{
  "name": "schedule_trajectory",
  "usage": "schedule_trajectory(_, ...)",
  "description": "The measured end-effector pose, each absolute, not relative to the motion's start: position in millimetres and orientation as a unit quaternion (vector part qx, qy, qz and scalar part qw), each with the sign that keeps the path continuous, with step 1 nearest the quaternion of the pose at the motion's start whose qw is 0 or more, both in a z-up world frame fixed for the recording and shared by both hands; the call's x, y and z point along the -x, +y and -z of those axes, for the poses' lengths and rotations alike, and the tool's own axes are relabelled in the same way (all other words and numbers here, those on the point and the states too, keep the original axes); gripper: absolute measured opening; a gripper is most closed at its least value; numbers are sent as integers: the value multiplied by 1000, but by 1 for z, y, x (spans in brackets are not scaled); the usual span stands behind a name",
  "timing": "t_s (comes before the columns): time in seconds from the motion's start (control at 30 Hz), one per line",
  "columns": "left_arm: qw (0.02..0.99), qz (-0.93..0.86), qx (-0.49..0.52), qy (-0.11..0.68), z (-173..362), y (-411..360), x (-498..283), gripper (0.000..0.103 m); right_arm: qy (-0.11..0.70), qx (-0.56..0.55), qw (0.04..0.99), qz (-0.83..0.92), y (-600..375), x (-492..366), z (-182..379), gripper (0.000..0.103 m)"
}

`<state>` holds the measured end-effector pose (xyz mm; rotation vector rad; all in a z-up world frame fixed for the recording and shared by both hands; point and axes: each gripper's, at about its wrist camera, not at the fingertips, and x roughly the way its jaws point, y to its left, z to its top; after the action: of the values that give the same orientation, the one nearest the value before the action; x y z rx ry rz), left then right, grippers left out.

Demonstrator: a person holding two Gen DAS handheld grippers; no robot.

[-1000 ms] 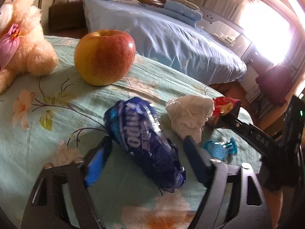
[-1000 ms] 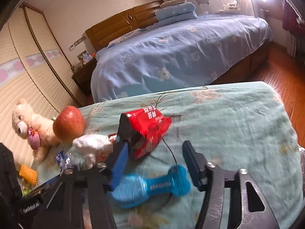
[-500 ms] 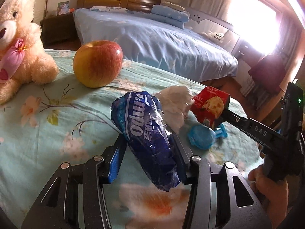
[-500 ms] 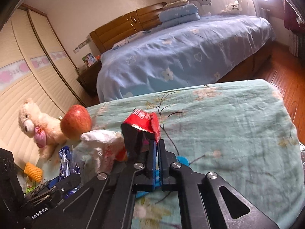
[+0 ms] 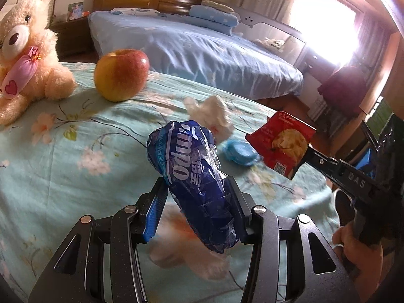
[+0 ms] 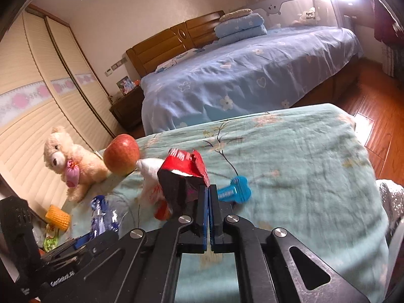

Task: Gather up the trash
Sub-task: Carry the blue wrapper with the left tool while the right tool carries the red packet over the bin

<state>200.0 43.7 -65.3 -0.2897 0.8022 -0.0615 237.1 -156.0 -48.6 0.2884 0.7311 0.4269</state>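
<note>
Covering most of both views, the table (image 6: 315,166) wears a teal floral cloth; its right edge drops to wood floor (image 6: 373,126), far edge faces the blue bed (image 6: 252,75), floor gap between. Right half of the table is bare cloth. Wardrobe doors (image 6: 38,106) close in on the left side.

Teddy bear (image 5: 27,58) sits at the left-far corner, apple (image 5: 121,74) just beside it. Yellow corn-like item (image 6: 58,217) near the left edge, partly hidden.

Left tongs (image 5: 199,202) clamped on the blue tissue wrapper (image 5: 192,176), lifted off the cloth; long axis runs away from the camera, tilted up-left, crumpled tail end hanging toward the camera.

Right tongs (image 6: 208,194) closed together on the red snack packet (image 5: 280,144), pinching its lower corner; packet held in the air above the table's right part, torn open end up, printed face toward the left camera.

White crumpled tissue (image 5: 212,111) lies on the cloth beyond both wrappers, near the apple. Blue plastic toy (image 6: 234,189) lies flat just right of the tissue, handle pointing right.
</note>
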Motion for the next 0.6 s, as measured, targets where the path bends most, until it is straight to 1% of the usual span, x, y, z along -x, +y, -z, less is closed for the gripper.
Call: schedule_trajectory(0.6,906,107,104,396,60,-31,-167,46,343,-163,912,-154,-225,-158,54,0)
